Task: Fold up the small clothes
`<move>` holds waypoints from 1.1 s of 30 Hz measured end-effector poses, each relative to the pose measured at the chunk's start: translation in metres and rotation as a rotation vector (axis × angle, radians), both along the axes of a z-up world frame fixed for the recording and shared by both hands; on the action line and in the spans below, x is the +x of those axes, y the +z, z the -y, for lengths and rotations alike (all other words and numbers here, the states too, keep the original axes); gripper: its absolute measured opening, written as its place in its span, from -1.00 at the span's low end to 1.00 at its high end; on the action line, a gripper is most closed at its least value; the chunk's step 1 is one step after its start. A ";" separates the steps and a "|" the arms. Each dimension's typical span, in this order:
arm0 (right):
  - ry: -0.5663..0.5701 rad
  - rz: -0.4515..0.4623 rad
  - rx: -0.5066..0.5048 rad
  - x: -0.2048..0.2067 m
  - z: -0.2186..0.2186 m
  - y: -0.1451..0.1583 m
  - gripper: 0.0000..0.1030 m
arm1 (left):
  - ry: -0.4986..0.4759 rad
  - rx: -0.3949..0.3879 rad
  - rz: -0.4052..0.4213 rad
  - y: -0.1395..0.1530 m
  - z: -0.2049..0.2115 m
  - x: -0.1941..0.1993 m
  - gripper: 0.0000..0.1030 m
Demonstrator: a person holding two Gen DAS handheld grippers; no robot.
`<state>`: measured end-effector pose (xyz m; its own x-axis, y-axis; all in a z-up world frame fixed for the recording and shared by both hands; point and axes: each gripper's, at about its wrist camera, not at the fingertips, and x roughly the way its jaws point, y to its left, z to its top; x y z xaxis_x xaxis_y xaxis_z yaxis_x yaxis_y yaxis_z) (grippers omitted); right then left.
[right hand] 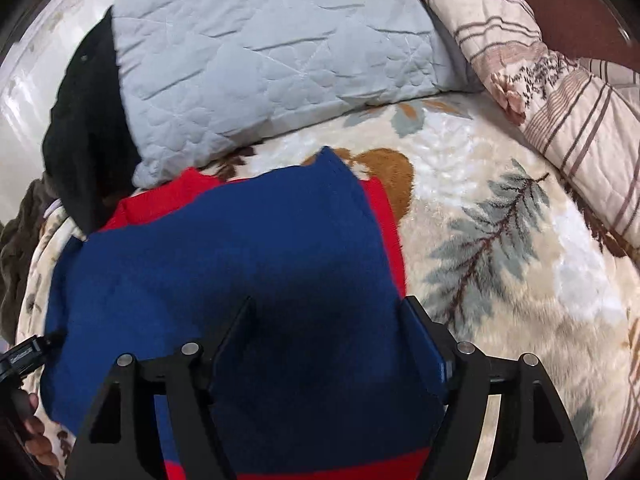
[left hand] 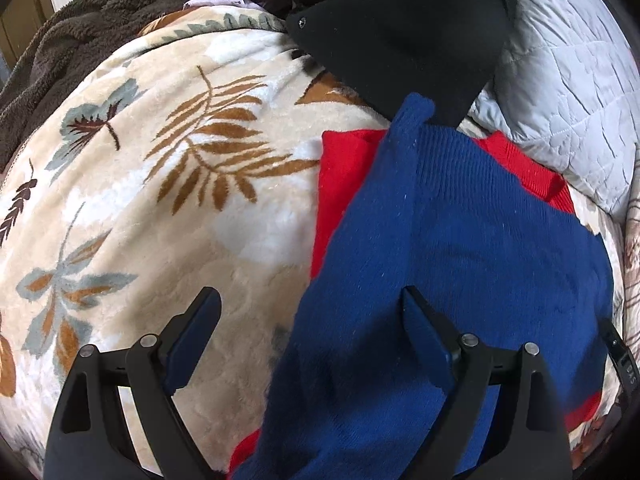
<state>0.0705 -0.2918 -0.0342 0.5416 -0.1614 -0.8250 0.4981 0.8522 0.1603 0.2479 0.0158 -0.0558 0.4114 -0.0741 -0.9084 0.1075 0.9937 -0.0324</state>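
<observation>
Meanwhile, on floral blanket (left hand: 168, 220) | blue-and-red sweater (left hand: 460, 240) lies flat for folding | left gripper (left hand: 312, 312), right gripper (right hand: 328, 320) both spread wide, holding nothing

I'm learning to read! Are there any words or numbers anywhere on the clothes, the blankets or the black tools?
Left wrist view: pale letters on a black device at the right edge, too blurred to read.
Right wrist view: small pale lettering on a black device at the left edge, too small to read.
Nothing written on the blue and red sweater or the leaf-print blanket.
</observation>
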 end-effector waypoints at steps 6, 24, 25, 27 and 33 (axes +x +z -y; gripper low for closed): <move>0.126 -0.018 -0.022 -0.004 -0.048 -0.001 0.46 | -0.014 0.013 -0.008 0.005 -0.006 -0.013 0.77; 0.708 0.012 -0.260 -0.007 -0.254 -0.004 0.48 | 0.054 -0.214 -0.098 0.025 -0.111 -0.012 0.76; 0.745 0.001 -0.327 -0.004 -0.273 -0.010 0.49 | 0.054 -0.211 -0.101 0.024 -0.114 -0.011 0.76; 0.776 -0.014 -0.446 0.001 -0.296 -0.019 0.50 | 0.050 -0.212 -0.108 0.023 -0.118 -0.009 0.76; 0.767 0.006 -0.757 0.025 -0.334 -0.033 0.63 | 0.031 -0.233 -0.138 0.018 -0.121 0.003 0.76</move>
